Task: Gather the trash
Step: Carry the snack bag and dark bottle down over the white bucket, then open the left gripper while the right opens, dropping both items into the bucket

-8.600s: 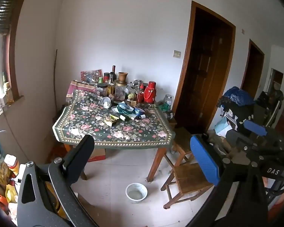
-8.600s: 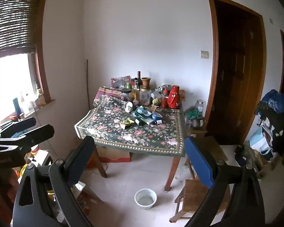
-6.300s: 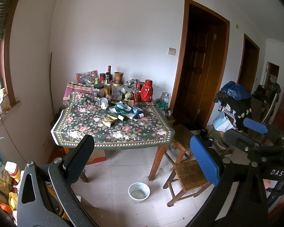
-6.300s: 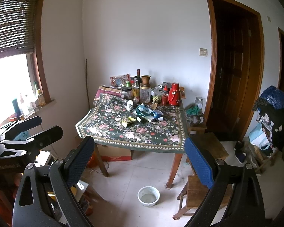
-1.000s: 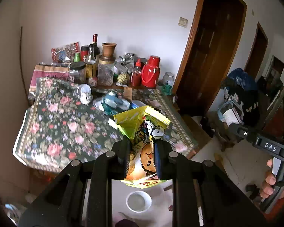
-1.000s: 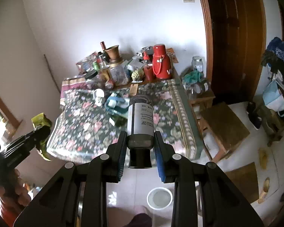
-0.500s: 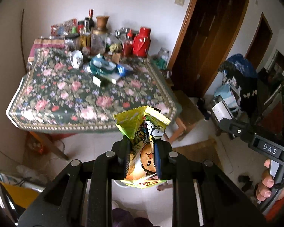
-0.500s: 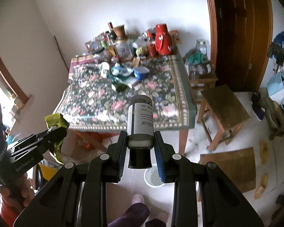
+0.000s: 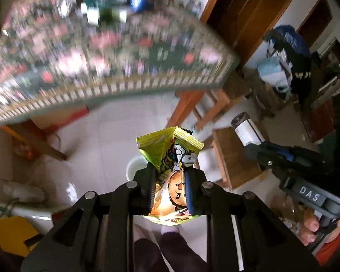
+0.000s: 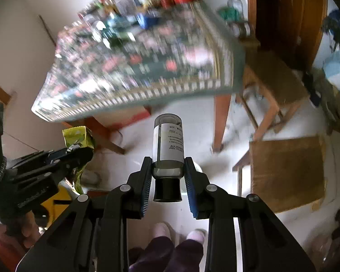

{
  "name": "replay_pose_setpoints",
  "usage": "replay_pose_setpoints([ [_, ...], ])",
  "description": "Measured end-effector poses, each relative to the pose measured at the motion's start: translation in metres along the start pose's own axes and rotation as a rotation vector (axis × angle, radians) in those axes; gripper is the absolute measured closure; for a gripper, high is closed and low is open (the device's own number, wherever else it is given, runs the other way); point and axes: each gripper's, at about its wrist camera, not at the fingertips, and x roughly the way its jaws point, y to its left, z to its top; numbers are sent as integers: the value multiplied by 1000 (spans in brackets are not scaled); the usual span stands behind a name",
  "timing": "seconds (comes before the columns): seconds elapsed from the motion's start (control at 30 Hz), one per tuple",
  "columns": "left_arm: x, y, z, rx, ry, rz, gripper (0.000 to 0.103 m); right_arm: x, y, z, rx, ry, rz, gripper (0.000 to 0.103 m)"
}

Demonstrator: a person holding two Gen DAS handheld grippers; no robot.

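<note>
Snack bag [image 9: 170,158] cartoon print and bottle [image 10: 168,145] label, each in own wrist view.

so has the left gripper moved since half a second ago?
Yes. The left gripper, shut on the snack bag, dropped below the table edge toward the floor.

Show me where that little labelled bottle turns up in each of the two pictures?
Left wrist view: the bottle is at the right edge, clamped in the right gripper.
Right wrist view: the bottle is at centre, between the fingers.
Shared landmark: the floral tablecloth.
</note>
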Motion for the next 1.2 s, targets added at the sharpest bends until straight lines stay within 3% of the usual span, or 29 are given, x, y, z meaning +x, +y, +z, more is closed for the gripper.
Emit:
replay_pose_setpoints([
  [0.27, 152, 53, -44, -64, 212, -55, 82, 100, -31, -38, 80, 85, -35, 77],
  [0.67, 347, 105, -92, -138, 359, -69, 82, 241, -66, -64, 32, 129, -59, 77],
  [0.83, 396, 115, -100, -155, 380, -72, 75, 281, -66, -72, 35, 147, -44, 77],
  [0.9, 410, 118, -102, -155, 397, -31, 53, 294, -65, -74, 27, 153, -41, 77],
  [0.93, 418, 122, -104, -150, 407, 3, 48, 299, -65, -74, 22, 157, -39, 77],
  [1.0, 431, 127, -106, -153, 430, 25, 46, 309, -64, -73, 13, 167, -32, 77],
  [1.2, 428, 147, -106, -222, 427, -35, 46, 319, -63, -68, 11, 168, -20, 77],
])
